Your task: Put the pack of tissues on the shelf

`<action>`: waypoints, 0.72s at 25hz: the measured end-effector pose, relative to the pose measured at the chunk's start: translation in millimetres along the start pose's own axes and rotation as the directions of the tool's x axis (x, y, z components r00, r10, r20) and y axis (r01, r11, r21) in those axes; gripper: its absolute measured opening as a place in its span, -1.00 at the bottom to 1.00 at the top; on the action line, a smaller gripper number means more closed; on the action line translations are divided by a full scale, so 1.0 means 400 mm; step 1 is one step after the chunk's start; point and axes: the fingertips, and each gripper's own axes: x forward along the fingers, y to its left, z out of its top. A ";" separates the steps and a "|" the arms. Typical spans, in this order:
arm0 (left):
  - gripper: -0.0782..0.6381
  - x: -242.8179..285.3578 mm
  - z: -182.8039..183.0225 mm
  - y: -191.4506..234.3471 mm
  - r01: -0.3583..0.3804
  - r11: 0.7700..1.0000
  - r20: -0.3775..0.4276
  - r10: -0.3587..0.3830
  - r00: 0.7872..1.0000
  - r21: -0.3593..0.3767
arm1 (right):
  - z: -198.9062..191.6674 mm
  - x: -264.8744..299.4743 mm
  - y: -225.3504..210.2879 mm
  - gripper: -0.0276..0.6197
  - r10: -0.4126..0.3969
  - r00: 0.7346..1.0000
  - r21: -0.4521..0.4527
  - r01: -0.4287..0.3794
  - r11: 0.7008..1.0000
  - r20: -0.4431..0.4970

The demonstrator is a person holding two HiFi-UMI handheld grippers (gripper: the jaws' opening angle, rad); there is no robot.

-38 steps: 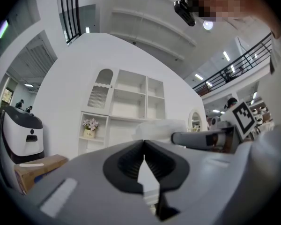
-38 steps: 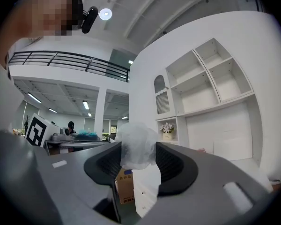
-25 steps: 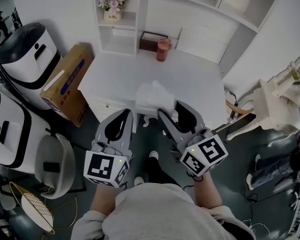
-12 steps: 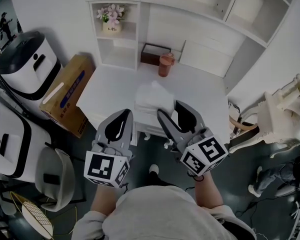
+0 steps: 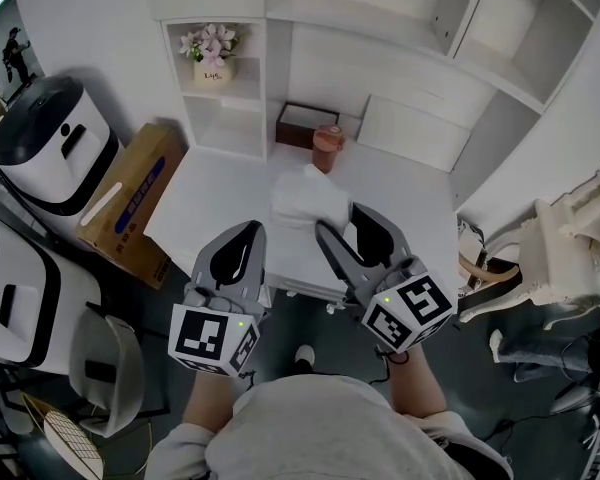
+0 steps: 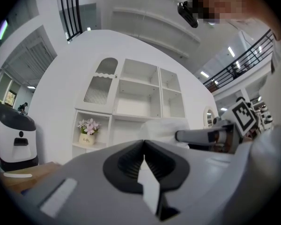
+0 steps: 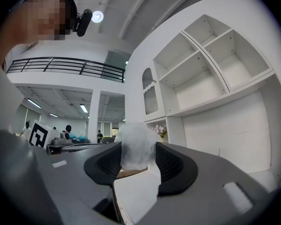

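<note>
- The right gripper has its jaws clamped on the pack of tissues, one jaw on each side. In the right gripper view the soft white pack fills the gap between the ribbed pads.
- The left gripper has its jaws closed tip to tip with nothing between them, as the left gripper view shows.
- The two grippers sit side by side, the left at 9 o'clock of the right, both pointing towards the shelf unit.
- In the head view the pack shows over the near part of the white bench, sticking out at 12 o'clock from the right gripper. It is not on any shelf.
- A pink cup stands at 12 o'clock of the pack, at the back of the bench, with a brown box just beside it at 11 o'clock.
- A flower pot sits in a small shelf compartment at 10 o'clock of the pack.
- A cardboard box leans at 9 o'clock of the bench.
</note>
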 end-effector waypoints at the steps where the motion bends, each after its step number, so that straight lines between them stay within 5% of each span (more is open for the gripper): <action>1: -0.78 0.014 0.000 -0.003 -0.002 1.000 0.000 0.002 1.000 0.001 | 0.002 0.003 -0.015 -0.27 0.001 1.000 0.000 -0.001 1.000 0.000; 18: -0.78 0.145 -0.031 -0.042 -0.044 0.999 -0.017 0.045 0.999 0.012 | -0.014 0.027 -0.161 -0.27 0.051 0.999 0.036 -0.050 0.998 -0.009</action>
